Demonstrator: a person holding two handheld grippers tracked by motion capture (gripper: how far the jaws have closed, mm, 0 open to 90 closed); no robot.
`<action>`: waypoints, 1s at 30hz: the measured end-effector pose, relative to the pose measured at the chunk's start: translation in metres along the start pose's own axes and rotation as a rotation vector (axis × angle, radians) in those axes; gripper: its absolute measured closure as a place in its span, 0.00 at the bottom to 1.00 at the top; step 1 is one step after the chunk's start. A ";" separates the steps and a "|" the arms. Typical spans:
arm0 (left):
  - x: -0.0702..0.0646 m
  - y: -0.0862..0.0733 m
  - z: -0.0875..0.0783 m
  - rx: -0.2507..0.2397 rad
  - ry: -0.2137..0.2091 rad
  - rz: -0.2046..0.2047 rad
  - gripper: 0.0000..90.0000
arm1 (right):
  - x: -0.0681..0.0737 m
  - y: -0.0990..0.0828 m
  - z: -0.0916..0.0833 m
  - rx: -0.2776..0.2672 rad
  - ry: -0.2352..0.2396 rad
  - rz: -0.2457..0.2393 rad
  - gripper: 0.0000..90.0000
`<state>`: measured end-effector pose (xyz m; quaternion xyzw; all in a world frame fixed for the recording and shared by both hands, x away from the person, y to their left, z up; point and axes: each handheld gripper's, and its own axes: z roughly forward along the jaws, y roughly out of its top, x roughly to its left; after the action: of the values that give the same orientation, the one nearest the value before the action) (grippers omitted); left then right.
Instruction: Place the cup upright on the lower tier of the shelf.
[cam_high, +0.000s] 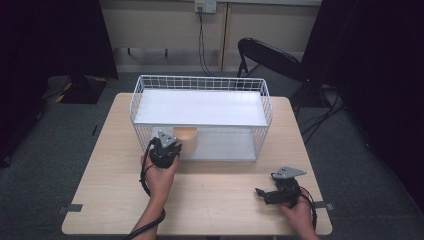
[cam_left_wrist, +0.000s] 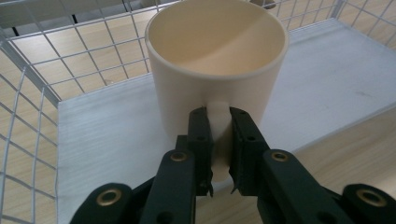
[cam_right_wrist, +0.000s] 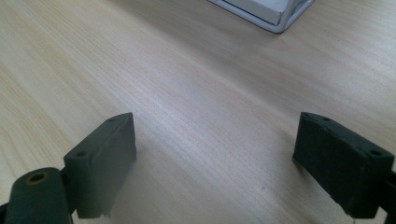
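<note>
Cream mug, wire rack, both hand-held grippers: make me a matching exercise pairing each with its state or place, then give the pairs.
Things:
1. cream mug
2. left hand-held gripper
3. right hand-held gripper
4. wire rack

States:
A. open, nothing between its jaws, above bare table
B. shut on a handle
C. white, stands at the table's far half
D. upright on the rack's lower shelf

Pairs: 1-D, 2-B, 3-A, 4-C

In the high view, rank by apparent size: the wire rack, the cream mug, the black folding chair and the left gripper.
1. wire rack, clearly largest.
2. black folding chair, though it stands farther back and is partly hidden.
3. left gripper and cream mug look alike; the gripper, shut on the mug's handle, hides part of it, so I won't rank them.
</note>
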<state>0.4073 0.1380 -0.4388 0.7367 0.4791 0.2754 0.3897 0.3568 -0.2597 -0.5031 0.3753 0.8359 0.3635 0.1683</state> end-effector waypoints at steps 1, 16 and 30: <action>-0.001 0.000 0.001 -0.007 -0.001 -0.008 0.89 | 0.000 0.000 0.000 0.000 0.000 0.000 0.13; -0.001 -0.001 0.009 -0.005 0.000 -0.037 0.89 | 0.000 0.000 0.000 0.000 0.000 0.000 0.13; 0.002 -0.004 0.011 -0.025 0.005 -0.067 0.86 | 0.000 0.000 0.000 0.000 0.000 0.000 0.13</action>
<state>0.4143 0.1377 -0.4481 0.7148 0.5010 0.2697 0.4066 0.3568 -0.2597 -0.5031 0.3753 0.8359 0.3634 0.1684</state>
